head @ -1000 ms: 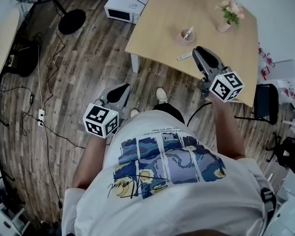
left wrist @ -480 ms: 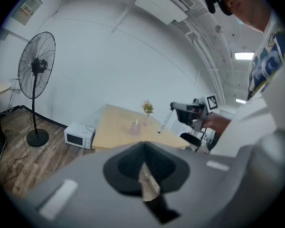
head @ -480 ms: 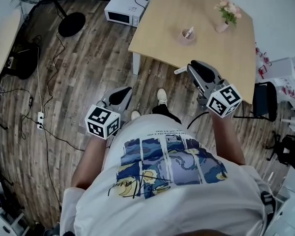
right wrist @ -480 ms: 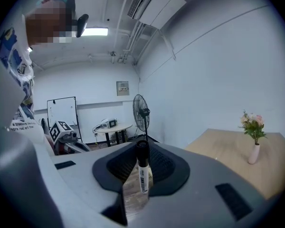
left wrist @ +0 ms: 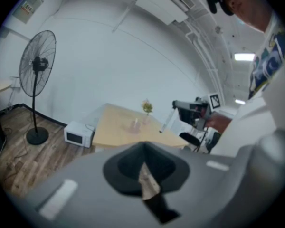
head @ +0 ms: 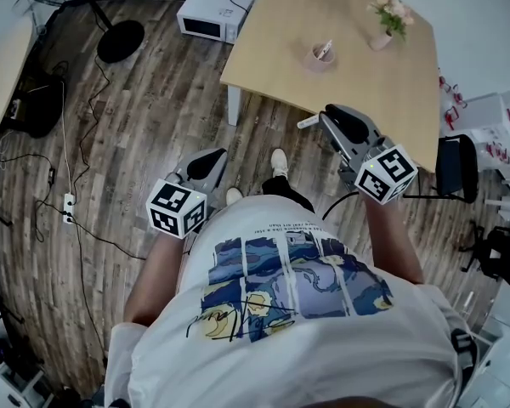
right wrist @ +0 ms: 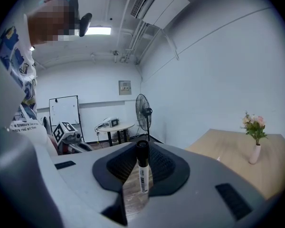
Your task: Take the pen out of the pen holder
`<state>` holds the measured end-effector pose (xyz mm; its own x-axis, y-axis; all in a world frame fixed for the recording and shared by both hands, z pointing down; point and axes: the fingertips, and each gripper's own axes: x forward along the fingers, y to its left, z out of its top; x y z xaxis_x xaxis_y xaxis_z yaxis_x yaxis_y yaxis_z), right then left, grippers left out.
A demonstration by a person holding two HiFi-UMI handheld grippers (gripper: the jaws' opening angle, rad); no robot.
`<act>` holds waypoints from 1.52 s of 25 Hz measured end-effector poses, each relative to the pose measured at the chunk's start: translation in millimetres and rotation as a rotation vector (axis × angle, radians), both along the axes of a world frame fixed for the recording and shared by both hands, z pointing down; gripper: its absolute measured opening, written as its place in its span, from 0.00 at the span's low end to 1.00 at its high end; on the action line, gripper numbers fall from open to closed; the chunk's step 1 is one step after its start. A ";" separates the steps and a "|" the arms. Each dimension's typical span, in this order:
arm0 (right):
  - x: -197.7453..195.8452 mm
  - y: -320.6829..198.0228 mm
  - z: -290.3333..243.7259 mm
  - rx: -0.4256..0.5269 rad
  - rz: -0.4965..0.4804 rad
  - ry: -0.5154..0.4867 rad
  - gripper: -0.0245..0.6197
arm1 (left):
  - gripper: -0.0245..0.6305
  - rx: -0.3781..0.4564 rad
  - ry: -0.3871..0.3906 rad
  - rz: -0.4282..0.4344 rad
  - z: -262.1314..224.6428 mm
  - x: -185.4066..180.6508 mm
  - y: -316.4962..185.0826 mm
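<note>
Off the table now, right gripper, jaws clamped on the pen (left gripper, jaws together, empty).

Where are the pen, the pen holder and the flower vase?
pen (right wrist: 142,175): right gripper view, on its white barrel, between the jaws.
pen holder (head: 314,58): head view, on its pinkish side wall.
flower vase (right wrist: 254,154): right gripper view, on the vase's body, below the flowers.
</note>
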<state>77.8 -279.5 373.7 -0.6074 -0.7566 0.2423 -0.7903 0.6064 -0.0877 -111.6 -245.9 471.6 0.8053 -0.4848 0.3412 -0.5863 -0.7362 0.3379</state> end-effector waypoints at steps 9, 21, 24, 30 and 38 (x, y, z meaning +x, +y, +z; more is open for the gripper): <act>-7.0 3.6 -4.4 0.005 -0.012 0.005 0.14 | 0.05 0.000 0.003 0.003 -0.3 -2.4 1.8; -10.7 8.3 -12.3 0.025 -0.029 0.028 0.14 | 0.05 -0.011 -0.005 -0.001 4.1 -2.9 6.9; -11.2 8.0 -13.0 0.026 -0.030 0.037 0.14 | 0.05 -0.014 -0.008 0.005 3.5 -1.8 6.3; -10.4 7.8 -13.7 0.022 -0.033 0.040 0.14 | 0.05 -0.013 -0.011 0.003 3.6 0.1 5.7; 0.4 5.8 -9.3 0.018 -0.035 0.039 0.14 | 0.05 -0.017 -0.018 0.004 4.1 8.3 5.9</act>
<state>78.3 -273.7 364.4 -0.6242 -0.7392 0.2528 -0.7710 0.6351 -0.0467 -103.3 -240.0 475.7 0.8009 -0.4753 0.3642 -0.5894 -0.7330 0.3396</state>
